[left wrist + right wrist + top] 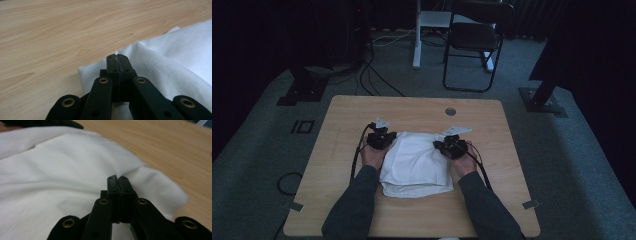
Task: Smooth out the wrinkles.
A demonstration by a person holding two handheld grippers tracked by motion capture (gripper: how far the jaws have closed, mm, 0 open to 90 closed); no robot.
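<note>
White cloth (417,162), folded, lies mid-counter (342,115) between both hands. Its far corners are hidden under the tongs. Left tongs (117,60) are clamped on the cloth's far-left corner, fabric pinched between the pads. Right tongs (118,181) are clamped on the far-right corner. Beyond, a chair (474,37) stands in dim light.

No text, label, brand, number or sign can be read anywhere here.
</note>
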